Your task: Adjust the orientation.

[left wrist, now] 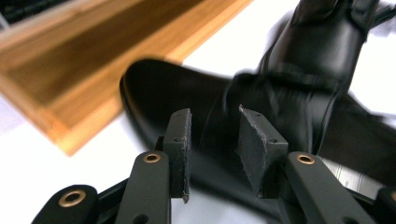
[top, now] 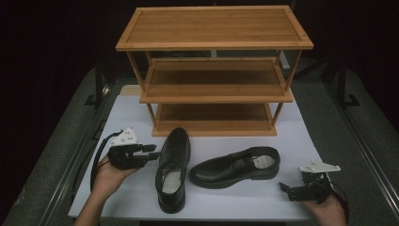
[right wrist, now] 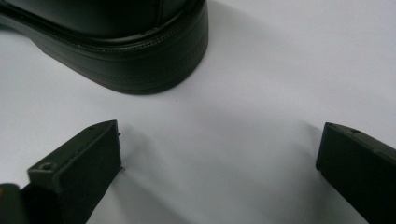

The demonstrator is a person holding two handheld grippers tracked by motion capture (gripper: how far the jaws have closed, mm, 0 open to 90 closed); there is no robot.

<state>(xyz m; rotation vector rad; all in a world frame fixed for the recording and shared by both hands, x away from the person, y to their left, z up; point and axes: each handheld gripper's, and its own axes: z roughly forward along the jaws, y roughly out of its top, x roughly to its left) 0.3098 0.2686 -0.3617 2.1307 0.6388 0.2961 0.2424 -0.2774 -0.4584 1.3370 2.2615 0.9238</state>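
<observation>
Wooden three-shelf rack at the back of a white mat; two black shoes in front of it, the left shoe pointing toward the rack, the right shoe lying crosswise with its toe toward the first. Left gripper just beside the left shoe's side, jaws a narrow gap apart and empty; in its own view the shoe is blurred and cut off, so contact cannot be told. Right gripper near the mat's front right corner, jaws wide apart and empty, with a heel ahead, its upper cut off.
</observation>
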